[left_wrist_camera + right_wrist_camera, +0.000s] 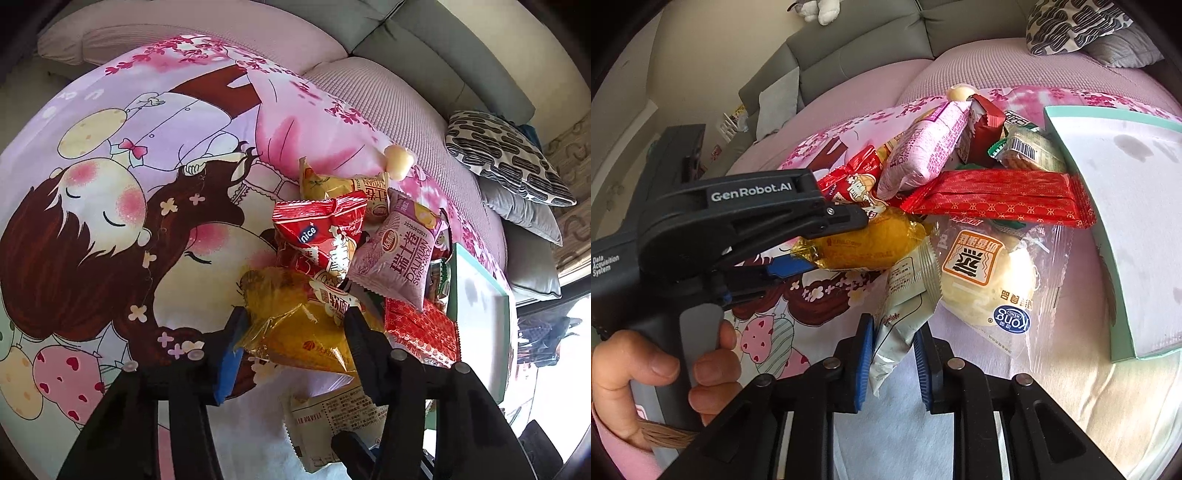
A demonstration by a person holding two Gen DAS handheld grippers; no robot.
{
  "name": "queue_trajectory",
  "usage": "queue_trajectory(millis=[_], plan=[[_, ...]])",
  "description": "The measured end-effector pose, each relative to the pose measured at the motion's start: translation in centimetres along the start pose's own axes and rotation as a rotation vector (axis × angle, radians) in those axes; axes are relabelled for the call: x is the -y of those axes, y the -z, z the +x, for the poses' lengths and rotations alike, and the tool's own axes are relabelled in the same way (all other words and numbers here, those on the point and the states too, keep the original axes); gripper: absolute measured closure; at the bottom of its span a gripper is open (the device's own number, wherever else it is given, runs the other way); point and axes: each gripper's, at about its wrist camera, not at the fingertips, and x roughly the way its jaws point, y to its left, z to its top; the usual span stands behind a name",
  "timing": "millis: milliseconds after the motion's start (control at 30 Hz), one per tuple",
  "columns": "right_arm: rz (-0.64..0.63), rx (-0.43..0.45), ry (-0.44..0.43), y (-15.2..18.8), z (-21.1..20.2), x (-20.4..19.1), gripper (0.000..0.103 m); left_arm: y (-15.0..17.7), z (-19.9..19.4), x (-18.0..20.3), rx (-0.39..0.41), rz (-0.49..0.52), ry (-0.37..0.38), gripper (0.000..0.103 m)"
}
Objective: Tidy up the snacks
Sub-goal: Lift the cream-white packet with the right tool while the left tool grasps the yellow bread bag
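Left claw [295,325] pinches yellow snack pack [295,332]; right claw [892,350] pinches pale white packet [908,295], long axis running forward. Teal box [1115,229] sits right of both, right claw nearer.

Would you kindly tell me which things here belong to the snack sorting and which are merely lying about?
Belong to the job:
- yellow snack pack, in the left claw
- pale snack pack, in the right claw
- red flat pack
- pink Swiss roll pack
- white box

Lying about:
- patterned cushion
- cartoon sheet
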Motion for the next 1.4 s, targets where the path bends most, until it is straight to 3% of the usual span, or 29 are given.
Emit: queue_trajectory(millis=[233, 500, 633, 767, 1033, 1100, 1400], plan=[[-0.014, 0.039, 0.002, -0.2, -1.5, 0.3, 0.084, -0.2, -0.6, -1.1, 0.022, -0.044, -0.016, 0.053], [-0.025, 0.088, 0.003, -1.1, -3.5, 0.3, 0.084, -0.1, -1.1, -2.2, 0.031, -0.095, -0.071, 0.048], [-0.027, 0.128, 0.03, -1.9, -4.8, 0.6, 0.084, -0.1, -1.8, -1.9, 0.053, -0.074, -0.091, 0.043], [-0.026, 0.156, 0.045, -3.0, -5.8, 1.2, 0.084, -0.3, -1.9, -0.9, 0.063, -0.04, -0.085, 0.029], [-0.019, 0.171, 0.056, -4.7, -6.3, 2.4, 0.084, 0.0, 1.1, 1.5, -0.021, 0.046, -0.124, 0.028], [-0.019, 0.165, 0.057, -5.0, -6.1, 2.6, 0.084, 0.1, 1.6, 1.8, -0.023, 0.049, -0.116, 0.021], [0.001, 0.153, 0.053, -5.3, -5.7, 3.6, 0.084, 0.2, 3.3, 0.9, -0.045, -0.054, -0.048, 0.018]])
